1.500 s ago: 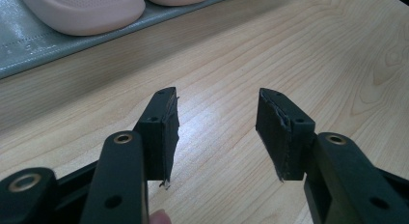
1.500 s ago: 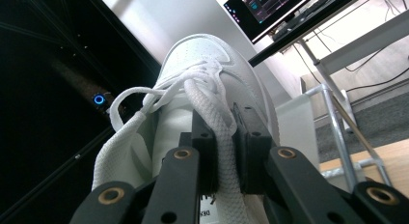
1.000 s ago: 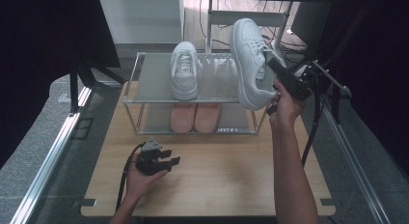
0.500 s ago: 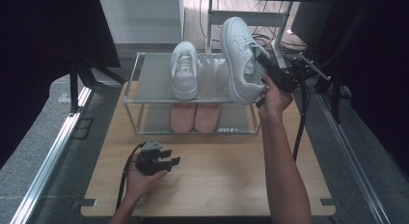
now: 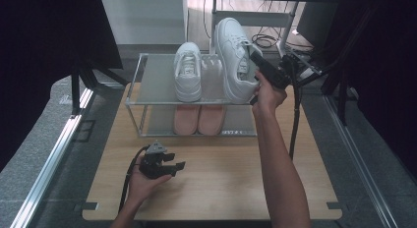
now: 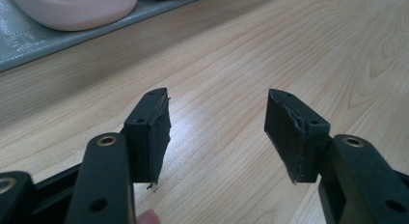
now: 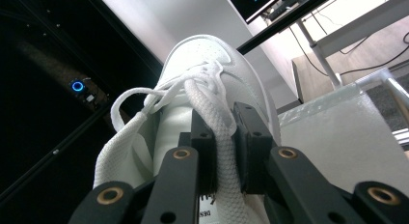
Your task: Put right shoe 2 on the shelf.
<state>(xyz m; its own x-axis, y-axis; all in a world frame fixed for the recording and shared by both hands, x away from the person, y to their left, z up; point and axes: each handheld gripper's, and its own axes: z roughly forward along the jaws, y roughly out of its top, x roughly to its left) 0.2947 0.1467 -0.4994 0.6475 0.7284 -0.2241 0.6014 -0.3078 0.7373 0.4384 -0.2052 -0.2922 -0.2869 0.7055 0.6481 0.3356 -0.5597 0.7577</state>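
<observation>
White leather sneaker (image 5: 235,58), padded tongue clamped by right tool (image 7: 225,151); left tool (image 6: 217,132) just spreading, nothing between, over woodgrain table (image 5: 221,188)

The rack's top shelf (image 5: 157,80) has free room left of the standing white sneaker (image 5: 188,71); the bench (image 5: 221,174) in front lies open; pink shoes (image 5: 199,119) crowd the lower shelf.
</observation>
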